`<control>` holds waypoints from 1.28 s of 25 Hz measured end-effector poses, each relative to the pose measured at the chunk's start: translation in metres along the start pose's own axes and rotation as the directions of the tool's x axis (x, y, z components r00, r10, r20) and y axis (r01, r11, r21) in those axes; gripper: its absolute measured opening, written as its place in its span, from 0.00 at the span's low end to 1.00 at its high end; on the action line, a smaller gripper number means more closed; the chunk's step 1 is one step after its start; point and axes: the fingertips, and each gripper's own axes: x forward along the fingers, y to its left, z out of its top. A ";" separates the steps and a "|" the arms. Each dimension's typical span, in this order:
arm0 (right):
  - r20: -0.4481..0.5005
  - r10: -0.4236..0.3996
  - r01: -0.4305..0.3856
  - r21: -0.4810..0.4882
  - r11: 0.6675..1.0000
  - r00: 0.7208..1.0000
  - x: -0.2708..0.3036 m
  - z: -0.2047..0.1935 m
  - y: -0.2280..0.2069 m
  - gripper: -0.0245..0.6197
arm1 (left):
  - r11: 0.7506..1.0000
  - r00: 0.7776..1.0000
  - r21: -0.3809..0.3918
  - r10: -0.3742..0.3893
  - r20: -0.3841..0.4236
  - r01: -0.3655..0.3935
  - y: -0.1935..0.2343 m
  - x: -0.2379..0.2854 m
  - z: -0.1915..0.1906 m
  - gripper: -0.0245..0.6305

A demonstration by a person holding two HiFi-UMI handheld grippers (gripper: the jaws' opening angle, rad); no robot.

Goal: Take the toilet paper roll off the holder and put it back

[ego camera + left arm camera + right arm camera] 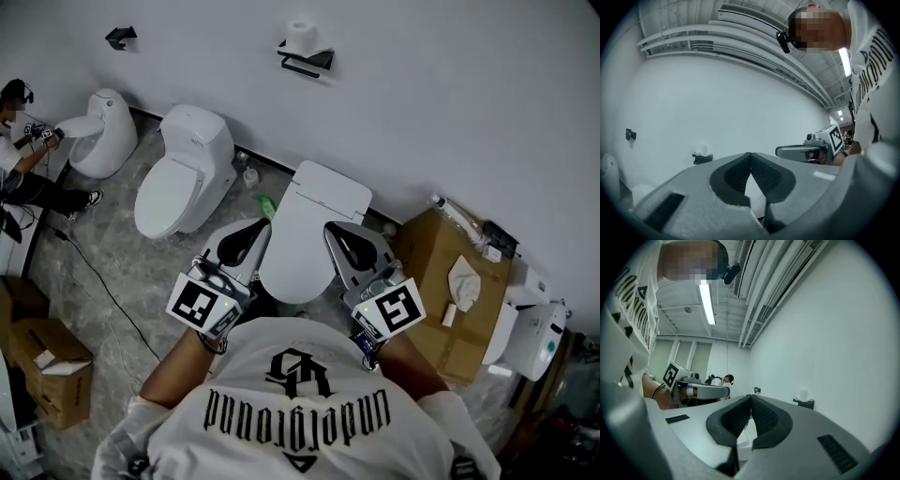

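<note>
A white toilet paper roll (301, 36) stands on top of a black wall holder (307, 61), high on the white wall and far ahead of both grippers. My left gripper (255, 230) and right gripper (336, 232) are held side by side near the person's chest, above a toilet, both shut with nothing in them. The left gripper view has its closed tips (750, 154) in front, the roll (701, 149) small at the left and the right gripper (806, 151) beside it. From the right gripper (751, 396), the roll (803, 395) sits to the right on its holder (804, 402).
A white toilet (314, 225) lies directly below the grippers, another toilet (183, 169) to its left, and a third fixture (103, 131) further left beside a seated person (19, 159). Cardboard boxes stand at right (459, 281) and lower left (47, 366). A green bottle (266, 204) lies by the wall.
</note>
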 end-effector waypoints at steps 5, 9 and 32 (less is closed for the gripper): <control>0.005 -0.043 0.043 -0.002 0.999 0.999 0.048 0.003 -0.035 0.06 | 0.999 0.999 -0.002 -0.045 0.014 0.045 0.041 0.036 0.006 0.06; 0.013 -0.074 0.074 -0.014 0.997 0.997 0.093 0.007 -0.067 0.06 | 0.997 0.998 0.020 -0.068 -0.013 0.068 0.080 0.066 0.010 0.06; 0.015 -0.328 0.328 0.033 0.944 0.944 0.326 0.018 -0.267 0.27 | 0.979 0.981 0.064 -0.194 0.009 0.193 0.310 0.249 0.022 0.06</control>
